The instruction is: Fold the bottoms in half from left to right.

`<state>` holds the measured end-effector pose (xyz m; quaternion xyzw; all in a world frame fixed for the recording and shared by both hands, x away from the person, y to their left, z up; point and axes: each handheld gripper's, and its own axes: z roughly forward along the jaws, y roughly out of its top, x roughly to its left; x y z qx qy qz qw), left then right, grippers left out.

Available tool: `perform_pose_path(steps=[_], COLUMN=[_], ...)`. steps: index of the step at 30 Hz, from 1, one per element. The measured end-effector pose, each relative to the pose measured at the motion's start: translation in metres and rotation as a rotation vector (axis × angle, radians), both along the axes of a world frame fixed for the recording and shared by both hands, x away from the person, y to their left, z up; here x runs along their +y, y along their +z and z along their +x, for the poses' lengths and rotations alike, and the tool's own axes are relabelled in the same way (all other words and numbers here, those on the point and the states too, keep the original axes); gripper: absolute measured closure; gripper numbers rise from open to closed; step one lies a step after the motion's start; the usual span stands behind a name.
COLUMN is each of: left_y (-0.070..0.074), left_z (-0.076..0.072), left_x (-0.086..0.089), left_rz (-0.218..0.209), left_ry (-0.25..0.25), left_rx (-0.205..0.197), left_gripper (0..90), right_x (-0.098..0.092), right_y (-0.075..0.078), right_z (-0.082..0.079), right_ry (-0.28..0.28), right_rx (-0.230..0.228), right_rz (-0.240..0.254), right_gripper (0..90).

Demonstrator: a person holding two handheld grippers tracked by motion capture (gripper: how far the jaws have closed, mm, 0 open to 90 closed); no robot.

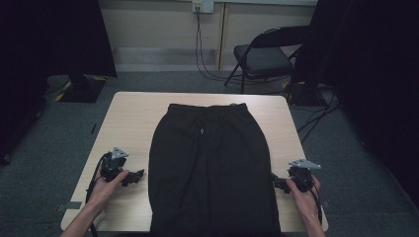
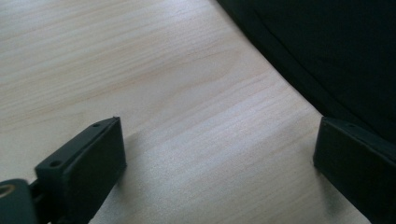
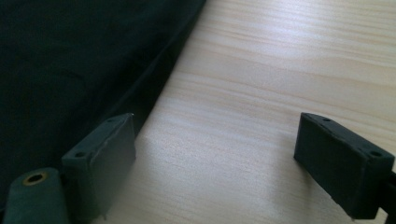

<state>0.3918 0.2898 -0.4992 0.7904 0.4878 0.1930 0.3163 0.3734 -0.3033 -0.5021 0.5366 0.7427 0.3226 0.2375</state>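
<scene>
The person's forearms are bare, with no sleeve over them. The left gripper (image 1: pixel 134 177) has a black body, and a grey three-cornered plate (image 1: pixel 118 153) sits on top of it. A black cable (image 1: pixel 94 175) hangs from its back end. The right gripper (image 1: pixel 277 181) is the same kind: black body, grey plate (image 1: pixel 304 164) on top, black cable (image 1: pixel 319 202) behind it. From close, each jaw is a flat, matt black block with small screw holes along its upper edge. A round brass-coloured hole shows near the base of one jaw.

Matt black cloth trousers (image 1: pixel 212 168); smooth pale wood table (image 1: pixel 131 123)
</scene>
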Motion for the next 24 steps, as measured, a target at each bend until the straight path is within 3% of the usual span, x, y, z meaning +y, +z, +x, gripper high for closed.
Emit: perform_pose_path(steps=[3, 6, 11, 13, 14, 16, 17, 21, 23, 24], left_y=[0.001, 0.004, 0.009, 0.012, 0.012, 0.019, 0.021, 0.030, 0.032, 0.036], left_z=[0.000, -0.002, -0.007, -0.011, -0.011, -0.017, -0.019, -0.017, -0.013, -0.006], left_x=[0.001, 0.002, -0.001, -0.003, -0.003, -0.005, -0.006, -0.023, -0.026, -0.034], left_rz=[0.004, -0.004, -0.008, -0.012, -0.012, -0.077, -0.108, -0.045, -0.051, -0.068], left_ry=[0.009, 0.023, 0.004, -0.018, -0.018, -0.026, -0.030, -0.091, -0.098, -0.107], left_rx=[-0.001, -0.006, -0.020, -0.028, -0.028, -0.042, -0.039, -0.075, -0.075, -0.083], left_gripper=[5.8, 18.7, 16.9, 16.4, 17.0, 17.8, 18.1, 23.1, 23.3, 24.5], right_x=[-0.001, 0.000, 0.000, 0.000, 0.000, 0.007, 0.011, 0.043, 0.052, 0.073], right_y=[0.000, 0.001, 0.009, 0.018, 0.018, 0.030, 0.034, 0.047, 0.050, 0.057], right_z=[0.001, 0.000, -0.001, -0.004, -0.004, -0.008, -0.009, -0.009, -0.007, -0.003], right_ry=[0.000, -0.013, -0.031, -0.017, -0.017, -0.008, 0.007, 0.117, 0.142, 0.197], right_rx=[-0.002, -0.005, -0.017, -0.045, -0.045, -0.090, -0.091, -0.092, -0.099, -0.099], right_rz=[0.001, 0.004, -0.004, 0.064, 0.064, 0.090, 0.117, 0.134, 0.123, 0.127], right_gripper=[12.4, 15.5, 14.9, 17.9, 17.9, 18.5, 19.3, 23.3, 24.1, 24.2])
